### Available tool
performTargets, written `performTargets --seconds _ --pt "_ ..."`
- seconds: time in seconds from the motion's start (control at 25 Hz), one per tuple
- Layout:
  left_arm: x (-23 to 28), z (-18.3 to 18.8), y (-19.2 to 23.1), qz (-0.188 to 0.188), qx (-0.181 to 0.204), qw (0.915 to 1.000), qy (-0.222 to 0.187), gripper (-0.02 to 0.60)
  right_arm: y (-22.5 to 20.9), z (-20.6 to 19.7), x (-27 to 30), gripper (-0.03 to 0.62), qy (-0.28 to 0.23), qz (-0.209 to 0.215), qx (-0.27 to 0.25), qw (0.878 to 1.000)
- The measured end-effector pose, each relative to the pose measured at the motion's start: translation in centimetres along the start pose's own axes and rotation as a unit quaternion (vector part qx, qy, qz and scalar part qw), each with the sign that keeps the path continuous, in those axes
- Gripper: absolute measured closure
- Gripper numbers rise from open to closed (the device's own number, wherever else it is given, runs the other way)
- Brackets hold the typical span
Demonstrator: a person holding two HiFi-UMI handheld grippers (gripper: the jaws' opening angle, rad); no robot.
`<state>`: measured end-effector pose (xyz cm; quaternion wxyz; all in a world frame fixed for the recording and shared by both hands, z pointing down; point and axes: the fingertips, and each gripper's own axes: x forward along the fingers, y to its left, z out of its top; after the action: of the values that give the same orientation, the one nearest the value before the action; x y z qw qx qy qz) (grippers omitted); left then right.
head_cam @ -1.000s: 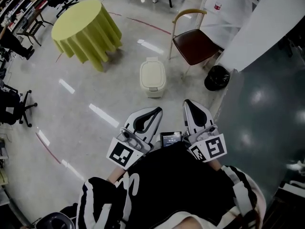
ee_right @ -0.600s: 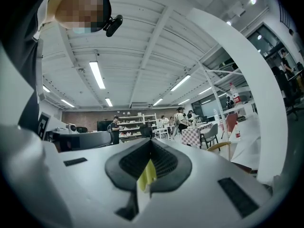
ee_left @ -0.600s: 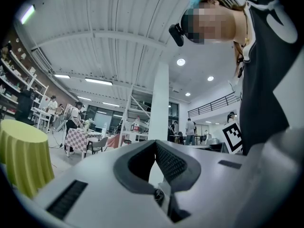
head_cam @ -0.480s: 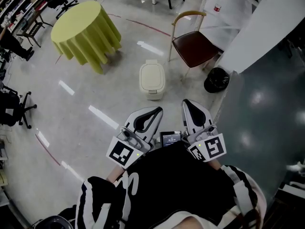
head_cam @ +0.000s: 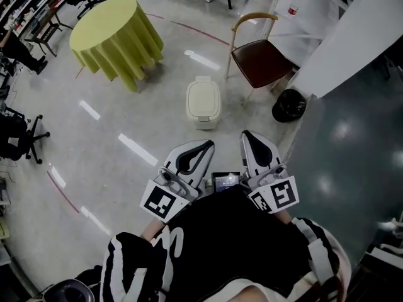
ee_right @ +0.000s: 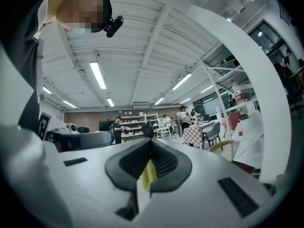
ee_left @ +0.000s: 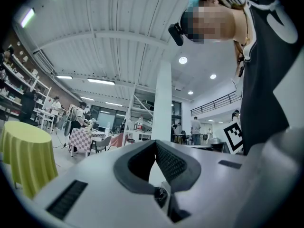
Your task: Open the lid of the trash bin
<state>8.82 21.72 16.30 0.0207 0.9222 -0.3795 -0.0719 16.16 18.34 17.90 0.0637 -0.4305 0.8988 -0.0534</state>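
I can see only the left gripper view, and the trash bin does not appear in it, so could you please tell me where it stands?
Observer: In the head view the trash bin stands on the floor ahead of both grippers, and neither one touches it.
Operator: Thank you. Is its lid up?
Observer: No, the lid lies flat and closed.
Operator: And how is the right gripper?
Observer: The right gripper has its jaws together with nothing held. It is level with the left gripper and close to the person's body.
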Motion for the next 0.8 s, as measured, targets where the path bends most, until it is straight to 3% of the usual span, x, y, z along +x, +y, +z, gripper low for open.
performTargets --seconds 0.8 --pt "-0.6 -0.5 2.5 0.022 0.004 0.9997 0.008 0.574 0.4 -0.9 2.5 0.589 0.001 0.014 0.006 1.0"
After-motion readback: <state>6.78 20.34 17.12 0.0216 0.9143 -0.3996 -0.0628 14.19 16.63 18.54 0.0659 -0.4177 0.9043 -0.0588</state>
